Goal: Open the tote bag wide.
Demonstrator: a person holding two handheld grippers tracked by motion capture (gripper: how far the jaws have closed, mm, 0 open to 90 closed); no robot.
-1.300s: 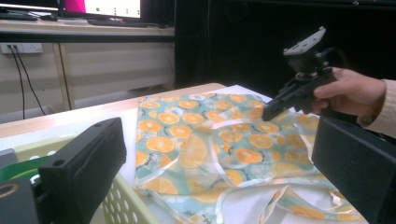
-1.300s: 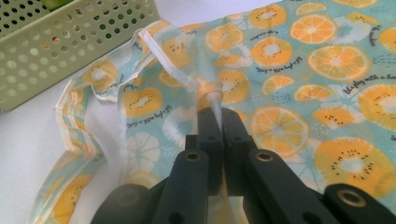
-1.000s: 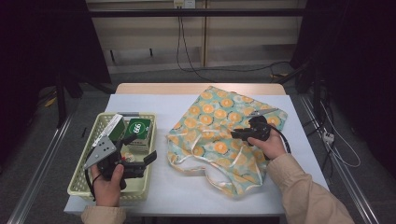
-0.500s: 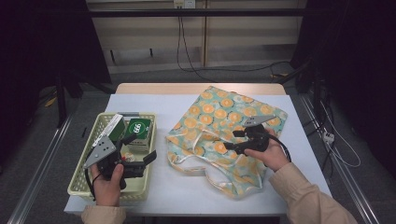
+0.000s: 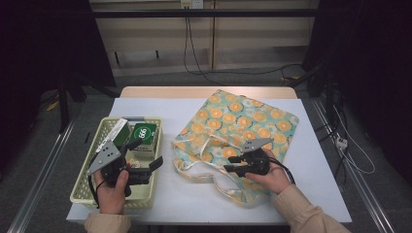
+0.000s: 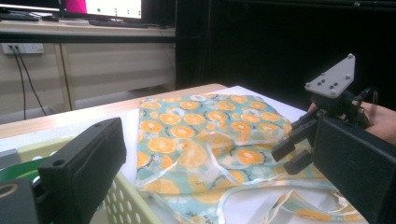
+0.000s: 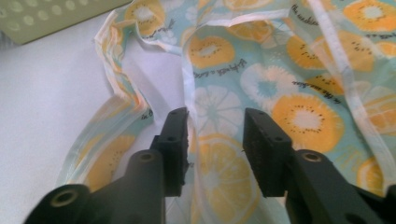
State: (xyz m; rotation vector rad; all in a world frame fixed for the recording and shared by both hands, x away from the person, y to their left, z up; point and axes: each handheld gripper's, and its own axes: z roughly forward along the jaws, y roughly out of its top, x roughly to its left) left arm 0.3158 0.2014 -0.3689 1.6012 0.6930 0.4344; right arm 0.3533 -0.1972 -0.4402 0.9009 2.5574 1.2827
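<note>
A teal cloth bag (image 5: pixel 238 121) printed with orange slices lies flat on the white table, its pale handles (image 5: pixel 214 162) spread toward the front. My right gripper (image 5: pixel 232 164) rests low over the bag's near-left part, by the handles. In the right gripper view it (image 7: pixel 215 121) is open, and a white trim strip of the bag (image 7: pixel 303 70) runs between its jaws. My left gripper (image 5: pixel 145 154) hovers over the yellow-green basket (image 5: pixel 82 189). It (image 6: pixel 217 135) is wide open and empty, facing the bag (image 6: pixel 196 126) and the right gripper (image 6: pixel 290 157).
The basket holds a green box marked 666 (image 5: pixel 144 133) and a white-and-green box (image 5: pixel 116 128). A strip of bare white table (image 5: pixel 170 194) lies between basket and bag. The basket's corner (image 7: pixel 46 18) sits at the far left of the bag's handles.
My right gripper has moved left and toward the front, from the bag's right middle to its handles. The left gripper has stayed over the basket.
</note>
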